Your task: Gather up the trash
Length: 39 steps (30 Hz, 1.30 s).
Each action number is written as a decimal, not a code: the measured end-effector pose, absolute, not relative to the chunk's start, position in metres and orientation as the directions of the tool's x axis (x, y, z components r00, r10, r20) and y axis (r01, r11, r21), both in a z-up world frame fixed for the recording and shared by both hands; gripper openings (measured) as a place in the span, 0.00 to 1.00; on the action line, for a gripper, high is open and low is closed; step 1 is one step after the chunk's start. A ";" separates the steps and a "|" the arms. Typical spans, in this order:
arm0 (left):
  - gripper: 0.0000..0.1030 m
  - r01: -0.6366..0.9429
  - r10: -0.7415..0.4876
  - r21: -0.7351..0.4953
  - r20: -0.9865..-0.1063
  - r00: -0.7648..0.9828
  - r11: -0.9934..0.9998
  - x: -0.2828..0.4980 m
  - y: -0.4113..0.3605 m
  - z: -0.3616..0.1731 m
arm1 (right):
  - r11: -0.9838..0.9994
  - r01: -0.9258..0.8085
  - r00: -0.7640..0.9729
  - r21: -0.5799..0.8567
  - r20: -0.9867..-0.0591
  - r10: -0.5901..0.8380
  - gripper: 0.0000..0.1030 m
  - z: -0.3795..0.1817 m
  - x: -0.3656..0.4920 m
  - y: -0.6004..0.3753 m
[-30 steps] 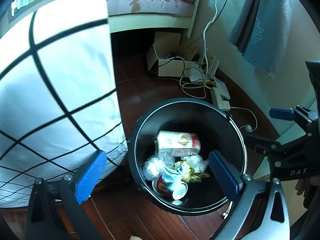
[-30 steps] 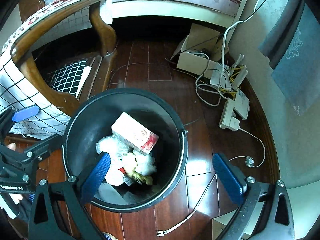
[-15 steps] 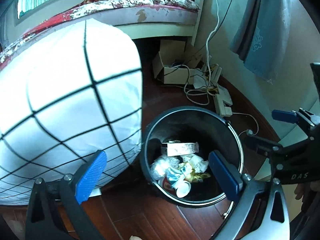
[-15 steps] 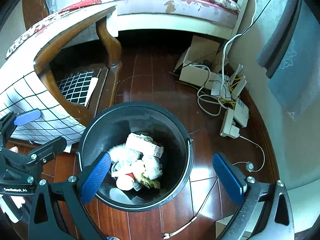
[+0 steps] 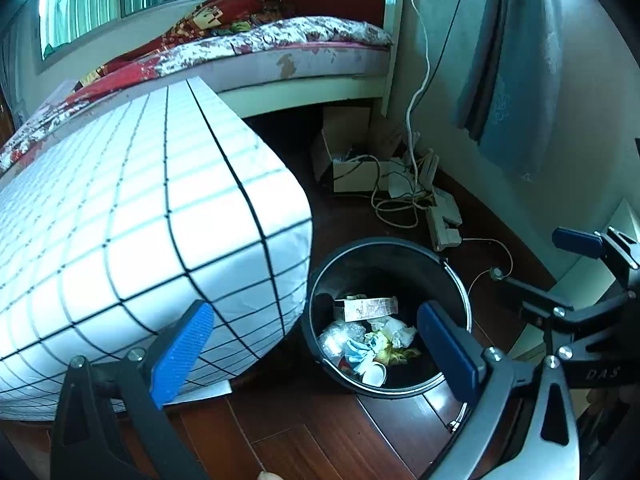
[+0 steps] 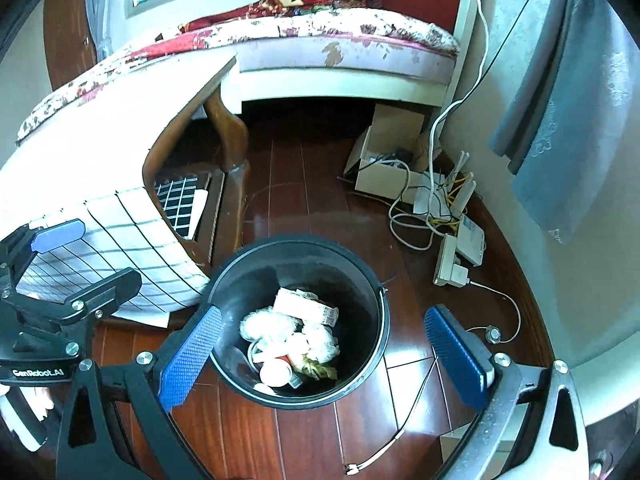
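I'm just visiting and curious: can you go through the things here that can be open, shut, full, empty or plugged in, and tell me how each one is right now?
Left gripper: open, holding nothing.
Right gripper: open, holding nothing.
Trash bin: upright, no lid, partly filled.
Carton: lying on the trash in the bin.
Paper cup: on its side in the bin.
Cardboard box: open, cables inside.
Power strip: on the floor, a plug in it.

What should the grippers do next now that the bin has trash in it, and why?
Probably swing away from the bin to look for more trash. Both the left gripper and right gripper are open and empty above it, and the carton, tissues and cup already lie inside.
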State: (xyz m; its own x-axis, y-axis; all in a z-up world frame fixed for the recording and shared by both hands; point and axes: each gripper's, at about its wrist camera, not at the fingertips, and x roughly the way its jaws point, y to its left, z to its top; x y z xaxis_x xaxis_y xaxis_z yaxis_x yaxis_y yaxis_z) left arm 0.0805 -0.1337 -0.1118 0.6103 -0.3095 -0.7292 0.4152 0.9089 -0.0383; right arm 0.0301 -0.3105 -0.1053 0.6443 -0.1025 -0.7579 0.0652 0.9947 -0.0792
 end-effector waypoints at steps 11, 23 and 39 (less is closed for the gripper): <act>0.99 0.389 -0.281 0.008 -0.679 0.679 0.921 0.053 -0.104 -0.050 | 0.989 0.129 0.701 -0.077 -0.698 -0.146 0.99 -0.035 -0.009 -0.275; 0.99 0.336 -0.258 0.024 -0.590 0.765 0.942 0.004 -0.061 0.012 | 0.985 0.159 0.751 -0.071 -0.639 -0.167 0.99 0.024 -0.055 -0.242; 0.99 0.294 -0.247 0.029 -0.466 0.849 0.955 -0.039 -0.029 0.059 | 0.983 0.160 0.839 -0.084 -0.514 -0.181 0.99 0.088 -0.101 -0.212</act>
State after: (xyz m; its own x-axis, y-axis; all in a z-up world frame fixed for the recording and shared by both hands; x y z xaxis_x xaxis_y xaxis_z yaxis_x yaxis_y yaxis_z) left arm -0.0386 -0.0291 0.0586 0.8494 -0.2473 -0.4662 0.2941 0.9553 0.0292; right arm -0.1006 -0.2123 0.0884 0.8388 -0.1805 -0.5136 0.1604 0.9835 -0.0836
